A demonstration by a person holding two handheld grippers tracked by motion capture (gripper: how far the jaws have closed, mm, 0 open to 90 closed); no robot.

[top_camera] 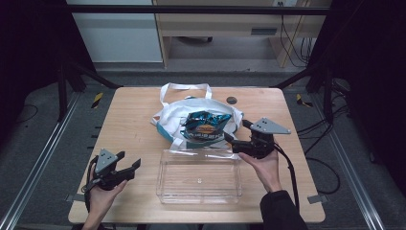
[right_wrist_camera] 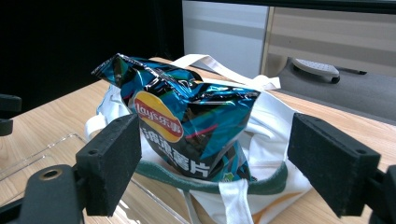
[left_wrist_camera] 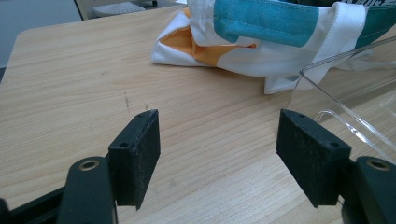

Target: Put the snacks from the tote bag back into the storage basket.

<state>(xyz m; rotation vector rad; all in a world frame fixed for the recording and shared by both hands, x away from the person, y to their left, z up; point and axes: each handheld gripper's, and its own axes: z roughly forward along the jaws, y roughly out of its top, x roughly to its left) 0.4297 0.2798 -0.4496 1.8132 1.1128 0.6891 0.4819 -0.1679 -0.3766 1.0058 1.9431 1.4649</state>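
Wooden table point(top_camera: 139, 110) under us, dark frame all round, and we're looking at a white and teal tote bag point(top_camera: 172, 120) lying at its middle with a blue chip packet point(top_camera: 206, 127) sticking out of its mouth. Just in front of the bag sits a clear plastic bin point(top_camera: 198, 179), touching the fabric. Our right gripper point(top_camera: 238, 136) hovers just beside the packet, jaws spread wide, the packet between them in the right gripper view and nothing clamped. Our left gripper point(top_camera: 130, 164) rests low, left of the bin, jaws gaping, holding nothing.
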